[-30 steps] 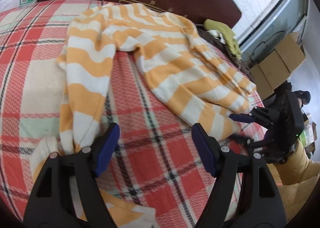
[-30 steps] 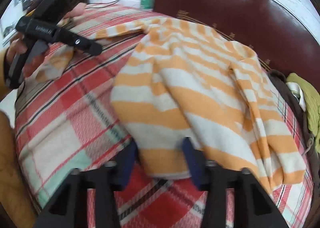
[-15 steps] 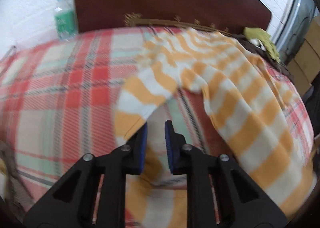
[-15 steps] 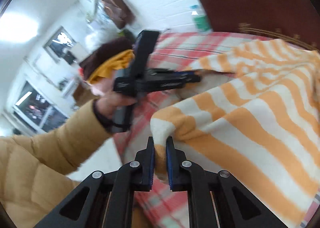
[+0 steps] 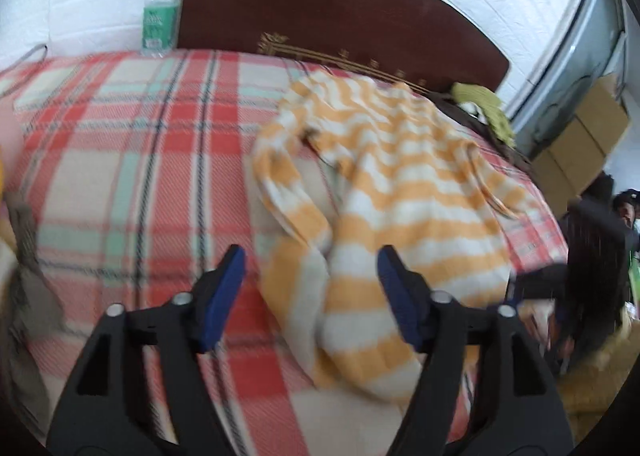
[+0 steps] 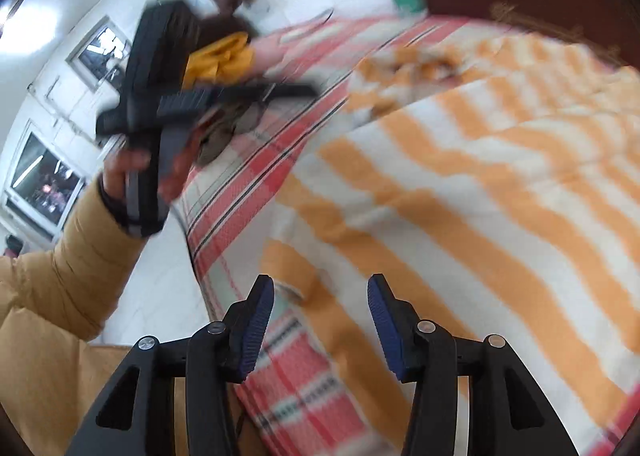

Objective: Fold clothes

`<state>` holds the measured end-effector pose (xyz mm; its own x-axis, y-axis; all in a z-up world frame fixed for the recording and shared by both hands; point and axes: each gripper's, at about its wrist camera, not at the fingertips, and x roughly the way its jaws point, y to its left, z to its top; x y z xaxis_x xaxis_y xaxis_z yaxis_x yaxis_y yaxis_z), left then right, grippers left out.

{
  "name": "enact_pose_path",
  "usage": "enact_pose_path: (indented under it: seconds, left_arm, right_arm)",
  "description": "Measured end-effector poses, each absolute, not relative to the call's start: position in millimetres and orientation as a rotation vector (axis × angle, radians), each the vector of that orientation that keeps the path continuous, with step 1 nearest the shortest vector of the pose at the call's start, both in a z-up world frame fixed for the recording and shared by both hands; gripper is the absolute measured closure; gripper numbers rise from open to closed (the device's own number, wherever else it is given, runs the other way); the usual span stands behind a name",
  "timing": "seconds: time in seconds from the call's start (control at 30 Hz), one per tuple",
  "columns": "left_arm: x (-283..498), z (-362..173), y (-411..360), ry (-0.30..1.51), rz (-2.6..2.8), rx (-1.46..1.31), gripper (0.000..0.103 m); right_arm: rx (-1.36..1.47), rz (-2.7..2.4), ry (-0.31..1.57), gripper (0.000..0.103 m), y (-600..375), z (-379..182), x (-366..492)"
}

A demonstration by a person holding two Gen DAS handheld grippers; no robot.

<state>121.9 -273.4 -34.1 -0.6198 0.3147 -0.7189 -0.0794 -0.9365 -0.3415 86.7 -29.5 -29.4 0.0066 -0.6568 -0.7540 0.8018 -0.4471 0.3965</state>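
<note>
I let both tongs open now: the left tongs (image 5: 310, 288) and the right tongs (image 6: 320, 316) hold nothing. The striped sweater (image 5: 392, 207) lies on the bed (image 5: 120, 143), roughly folded. I should lift clear without dragging the cloth.

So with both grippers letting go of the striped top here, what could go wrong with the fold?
1. Both the left gripper and the right gripper are opening over the striped top, which lies bunched and uneven, so the fold may set crooked.
2. Its near edge lies close to the blanket edge and could slide off.
</note>
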Motion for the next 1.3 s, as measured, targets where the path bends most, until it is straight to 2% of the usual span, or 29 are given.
enact_pose_path:
  seconds: [0.03, 0.1, 0.17, 0.33, 0.47, 0.53, 0.57, 0.6, 0.67, 0.73, 0.87, 0.93, 1.0, 1.03, 1.07, 1.13, 1.17, 1.2, 1.3]
  left_arm:
    - [131.6, -39.1, -267.1, -0.404, 2.588, -1.247, 0.027]
    - [146.7, -48.4, -253.5, -0.4, 2.532, -1.274, 0.027]
    - [158.9, -54.8, -240.7, -0.396, 2.498, -1.296, 0.027]
    - [179.3, -60.7, -209.7, -0.309, 2.464, -1.284, 0.026]
    - [180.1, -71.0, -194.5, -0.276, 2.479, -1.328, 0.026]
    - [181.0, -71.6, -188.4, -0.252, 2.506, -1.322, 0.026]
    - [181.1, -71.4, -185.8, -0.244, 2.514, -1.326, 0.031]
    - [181.1, -71.3, -183.2, -0.235, 2.522, -1.329, 0.037]
    - [183.2, -66.9, -180.5, -0.246, 2.511, -1.312, 0.07]
    - [186.5, -60.1, -179.5, -0.275, 2.484, -1.28, 0.082]
    - [199.8, -39.4, -175.4, -0.307, 2.388, -1.177, 0.085]
    - [204.9, -32.6, -174.9, -0.308, 2.329, -1.144, 0.082]
    - [205.4, -29.5, -181.1, -0.295, 2.364, -1.139, 0.056]
    - [204.9, -28.3, -185.8, -0.295, 2.39, -1.139, 0.029]
    - [201.5, -27.8, -195.8, -0.316, 2.444, -1.148, 0.021]
    - [194.9, -26.9, -215.9, -0.359, 2.553, -1.165, 0.021]
    - [191.2, -27.1, -225.3, -0.375, 2.606, -1.178, 0.021]
    - [186.5, -29.6, -232.7, -0.366, 2.656, -1.213, 0.021]
    - [165.3, -43.1, -245.3, -0.279, 2.747, -1.33, 0.021]
  right_arm:
    - [1.158, -1.743, 0.161, 0.047, -10.0, -25.4, 80.9]
    - [1.196, -1.879, 0.113, 0.033, 35.2, -21.7, 73.3]
    - [1.255, -2.005, 0.063, 0.028, 80.2, -24.9, 70.4]
    - [1.394, -2.089, -0.072, 0.028, 141.5, -46.3, 72.1]
    - [1.339, -2.045, -0.105, 0.028, 145.3, -53.2, 76.6]
    - [1.314, -2.032, -0.082, 0.035, 146.3, -55.4, 81.1]
    - [1.31, -2.018, -0.063, 0.058, 142.2, -60.0, 82.4]
    - [1.319, -2.004, -0.053, 0.089, 140.2, -63.8, 83.2]
    - [1.324, -2.002, -0.062, 0.094, 142.4, -66.3, 85.0]
    - [1.295, -1.99, -0.12, 0.096, 151.6, -58.1, 87.7]
    - [1.208, -2.005, -0.242, 0.097, 188.5, -26.6, 95.4]
    - [1.222, -2.033, -0.227, 0.097, 201.4, -22.6, 97.0]
    - [1.296, -2.044, -0.202, 0.097, 209.4, -33.4, 95.3]
    - [1.348, -2.046, -0.184, 0.096, 211.0, -42.9, 93.7]
    - [1.396, -2.058, -0.16, 0.095, 211.8, -52.0, 92.1]
    - [1.431, -2.086, -0.139, 0.094, 211.6, -61.1, 91.4]
    - [1.408, -2.096, -0.172, 0.089, 213.5, -59.2, 90.9]
    - [1.381, -2.106, -0.203, 0.078, 215.9, -55.4, 90.2]
    - [1.288, -2.143, -0.232, 0.065, 219.9, -38.4, 88.8]
